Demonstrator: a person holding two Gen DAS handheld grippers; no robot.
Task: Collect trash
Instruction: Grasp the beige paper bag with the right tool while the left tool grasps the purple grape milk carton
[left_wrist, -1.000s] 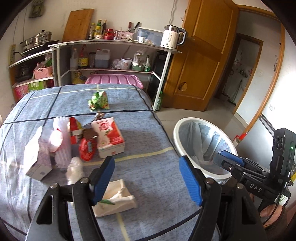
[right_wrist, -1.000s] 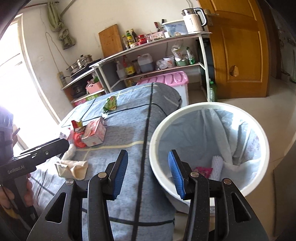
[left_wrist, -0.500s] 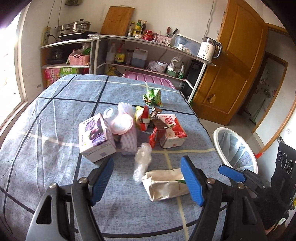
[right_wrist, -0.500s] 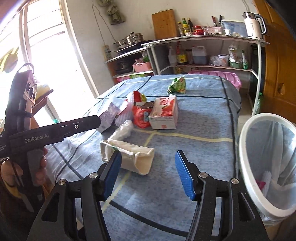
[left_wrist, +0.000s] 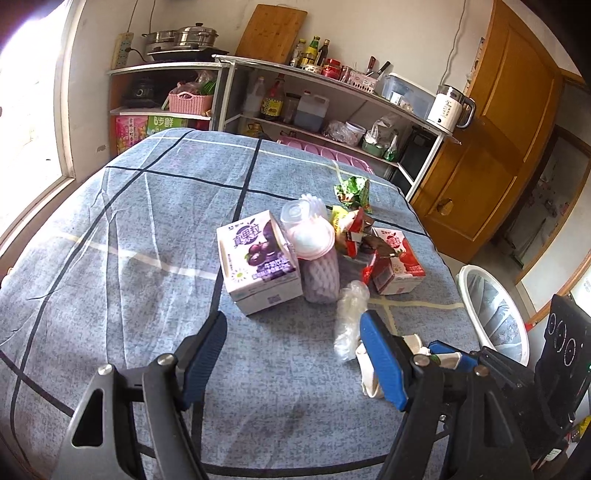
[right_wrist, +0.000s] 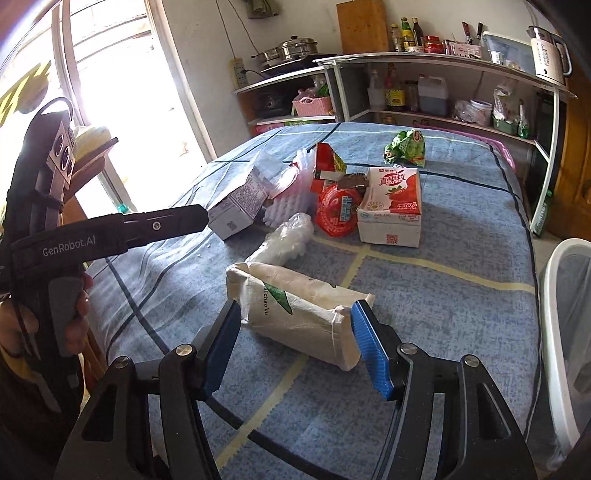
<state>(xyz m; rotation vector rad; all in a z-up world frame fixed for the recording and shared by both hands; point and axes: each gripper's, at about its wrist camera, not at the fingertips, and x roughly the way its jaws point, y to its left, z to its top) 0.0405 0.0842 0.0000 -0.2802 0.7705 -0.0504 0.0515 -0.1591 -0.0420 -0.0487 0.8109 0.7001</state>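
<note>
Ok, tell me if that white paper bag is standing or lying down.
Lying down. The white paper bag rests flat on its side on the blue cloth, its length running between the right tool's pads.

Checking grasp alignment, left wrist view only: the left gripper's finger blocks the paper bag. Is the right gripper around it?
Observer: Yes. The white paper bag lies between the right gripper fingers. The jaws have just been closing, but the pads aren't clearly pressing it.
Operator: Bag orientation?
Observer: On its side, length across the jaws, green-printed face up.
Operator: Left gripper clear of it?
Observer: Yes. The left gripper is apart from the bag, tip toward the purple milk carton.
</note>
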